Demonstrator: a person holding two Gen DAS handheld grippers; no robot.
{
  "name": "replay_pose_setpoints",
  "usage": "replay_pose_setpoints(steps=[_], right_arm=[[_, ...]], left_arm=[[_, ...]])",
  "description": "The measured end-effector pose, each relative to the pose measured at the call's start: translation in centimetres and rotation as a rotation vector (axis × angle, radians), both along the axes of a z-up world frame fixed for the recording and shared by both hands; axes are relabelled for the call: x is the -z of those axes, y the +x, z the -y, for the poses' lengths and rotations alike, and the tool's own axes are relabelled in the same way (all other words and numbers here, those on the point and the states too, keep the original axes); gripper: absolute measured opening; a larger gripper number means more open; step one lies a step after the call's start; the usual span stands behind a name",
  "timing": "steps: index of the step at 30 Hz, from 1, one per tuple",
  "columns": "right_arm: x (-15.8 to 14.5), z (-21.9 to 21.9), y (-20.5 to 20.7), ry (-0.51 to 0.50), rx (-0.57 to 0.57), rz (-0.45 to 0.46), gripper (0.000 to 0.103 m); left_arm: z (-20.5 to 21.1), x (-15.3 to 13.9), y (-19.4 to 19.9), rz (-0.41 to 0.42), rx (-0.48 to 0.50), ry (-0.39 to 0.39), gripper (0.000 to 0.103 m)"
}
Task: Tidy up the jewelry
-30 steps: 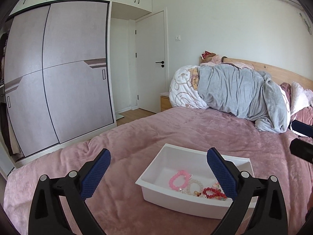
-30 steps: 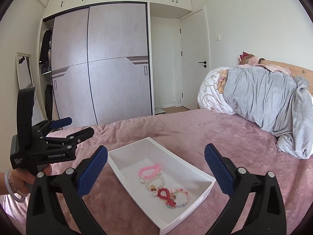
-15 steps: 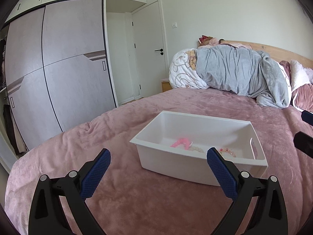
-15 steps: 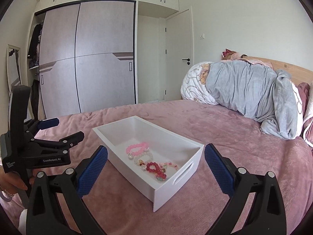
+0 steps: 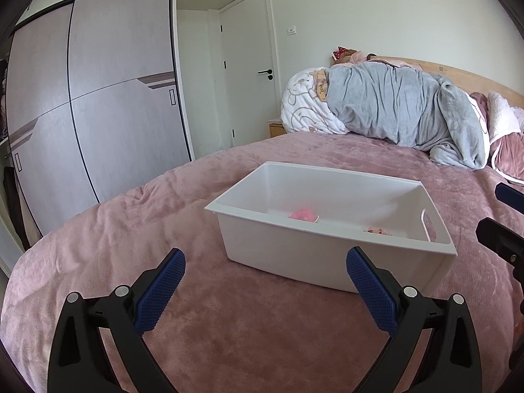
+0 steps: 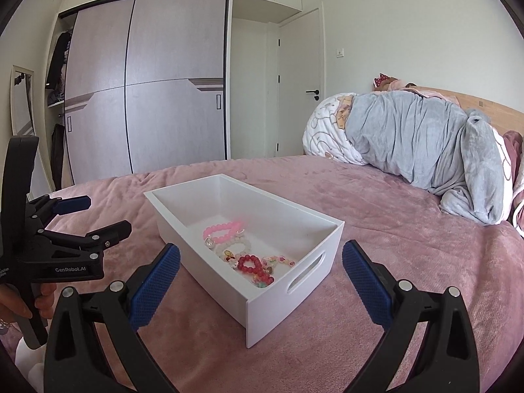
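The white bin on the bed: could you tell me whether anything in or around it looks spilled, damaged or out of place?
Nothing stands out. The white bin sits upright on the pink bedspread, and the bead bracelets all lie inside it in a loose cluster; none are visible on the cover. Both grippers, left and right, are open and empty.

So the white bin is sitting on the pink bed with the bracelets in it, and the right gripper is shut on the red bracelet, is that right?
Not quite. The right gripper is open and holds nothing; the right wrist view shows the red bracelet lying in the white bin with the other bracelets. The bin does sit on the pink bed.
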State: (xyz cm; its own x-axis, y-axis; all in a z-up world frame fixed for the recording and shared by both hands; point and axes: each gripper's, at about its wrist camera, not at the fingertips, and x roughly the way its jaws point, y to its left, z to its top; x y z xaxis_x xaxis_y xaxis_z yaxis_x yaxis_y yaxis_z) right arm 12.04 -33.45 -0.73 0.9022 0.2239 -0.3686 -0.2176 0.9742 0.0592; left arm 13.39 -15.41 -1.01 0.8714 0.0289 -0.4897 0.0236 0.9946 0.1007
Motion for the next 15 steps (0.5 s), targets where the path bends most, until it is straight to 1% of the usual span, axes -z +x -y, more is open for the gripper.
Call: replay_pose_setpoints(steps=[4,15], right_arm=[[0.03,-0.01,0.15,0.008,-0.006,-0.006,0.098],[-0.05,-0.67,0.01,-0.015,-0.033,0.000,0.098]], left_arm=[[0.23,-0.08,0.04,0.001,0.007,0.004,0.100],[0.50,-0.10,-0.22,0.001,0.015,0.009,0.100]])
